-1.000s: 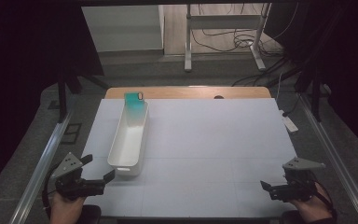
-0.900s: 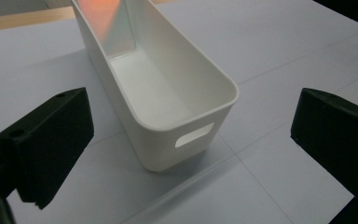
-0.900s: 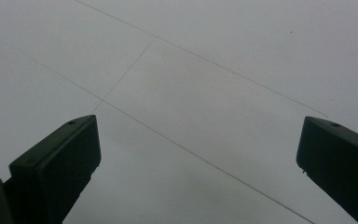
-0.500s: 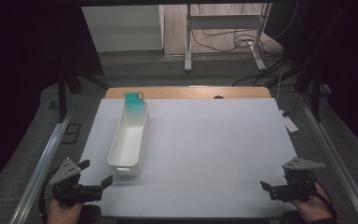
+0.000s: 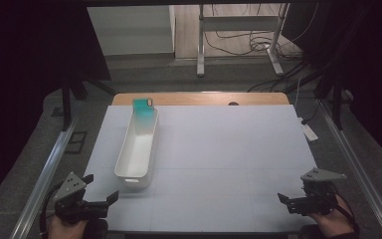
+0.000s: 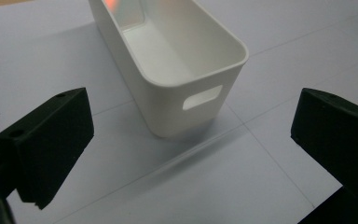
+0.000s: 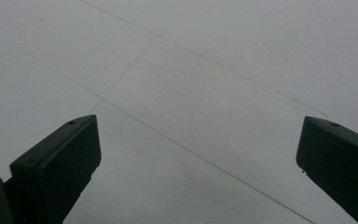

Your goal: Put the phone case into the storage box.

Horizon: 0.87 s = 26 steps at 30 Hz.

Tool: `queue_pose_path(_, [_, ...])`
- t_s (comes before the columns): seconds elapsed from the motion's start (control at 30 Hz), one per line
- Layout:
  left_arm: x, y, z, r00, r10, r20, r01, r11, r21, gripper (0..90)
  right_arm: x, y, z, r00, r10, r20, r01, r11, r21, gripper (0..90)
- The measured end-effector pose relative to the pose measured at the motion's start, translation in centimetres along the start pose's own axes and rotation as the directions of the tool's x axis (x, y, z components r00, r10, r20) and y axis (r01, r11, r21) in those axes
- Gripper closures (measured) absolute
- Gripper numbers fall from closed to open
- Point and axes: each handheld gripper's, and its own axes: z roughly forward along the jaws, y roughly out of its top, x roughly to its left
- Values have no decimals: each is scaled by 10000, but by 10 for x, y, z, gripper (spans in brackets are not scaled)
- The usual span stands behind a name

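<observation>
A long white bin (image 5: pixel 139 144) lies lengthwise on the left half of the white table (image 5: pixel 229 149). A teal phone (image 5: pixel 143 107) leans upright inside its far end. My left gripper (image 5: pixel 101 189) sits at the front left corner, open and empty, a short way from the bin's near end. In the left gripper view the bin's near end wall (image 6: pixel 186 98), with its handle slot, stands ahead between the wide jaws. My right gripper (image 5: pixel 284 199) rests near the front right corner, open, with nothing but bare table (image 7: pixel 191 93) between its jaws.
A wooden strip (image 5: pixel 199 98) runs along the table's far edge. Metal rails (image 5: pixel 45 174) flank both sides. A white power strip (image 5: pixel 308 130) lies on the floor at the right. Desk legs and cables (image 5: pixel 238 40) stand beyond the table.
My left gripper has drawn back toward the front left corner, away from the bin. The right gripper has stayed where it was.
</observation>
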Motion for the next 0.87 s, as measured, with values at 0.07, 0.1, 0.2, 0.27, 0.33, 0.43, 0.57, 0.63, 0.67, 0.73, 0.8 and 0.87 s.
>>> queue_pose_path(0.07, [0,-1,1,10000,24,-12,-24,10000,48,0,0,0,0,10000,-4,0,4,10000,2,0])
queue_pose_path(0.1, [-1,-1,1,10000,21,-12,-21,9999,107,0,0,0,0,10000,-4,0,4,10000,2,0])
queue_pose_path(0.2, [-1,-2,2,10000,47,-31,-46,9998,212,0,0,0,0,10000,-21,1,21,10000,8,0])
queue_pose_path(0.27, [-1,-3,3,10000,75,-41,-73,9995,295,0,0,0,0,10000,-20,0,20,10000,5,0])
queue_pose_path(0.33, [-2,-3,5,9999,125,-74,-122,9991,396,0,0,0,0,10000,-21,-2,21,10000,-4,0])
queue_pose_path(0.43, [-2,-3,6,9998,162,-112,-156,9987,482,0,1,0,0,10000,-36,2,36,10000,21,0])
queue_pose_path(0.57, [-3,-2,9,9996,204,-179,-191,9972,725,2,1,0,0,10000,-47,-14,47,10000,25,0])
queue_pose_path(0.63, [-3,-1,10,9995,250,-167,-234,9958,887,5,1,0,0,10000,-53,-18,53,10000,25,0])
queue_pose_path(0.67, [-3,-1,11,9995,267,-169,-250,9954,928,7,1,0,0,10000,-55,-13,55,10000,28,0])
queue_pose_path(0.73, [-3,-1,11,9995,278,-136,-264,9947,991,8,1,0,0,10000,-55,-15,55,10000,32,0])
queue_pose_path(0.8, [-3,-1,12,9996,260,-115,-247,9950,970,9,1,0,0,10000,-66,-14,66,10000,48,0])
queue_pose_path(0.87, [-3,0,12,9996,259,-100,-248,9949,975,8,1,0,1,10000,-65,0,65,10000,60,0])
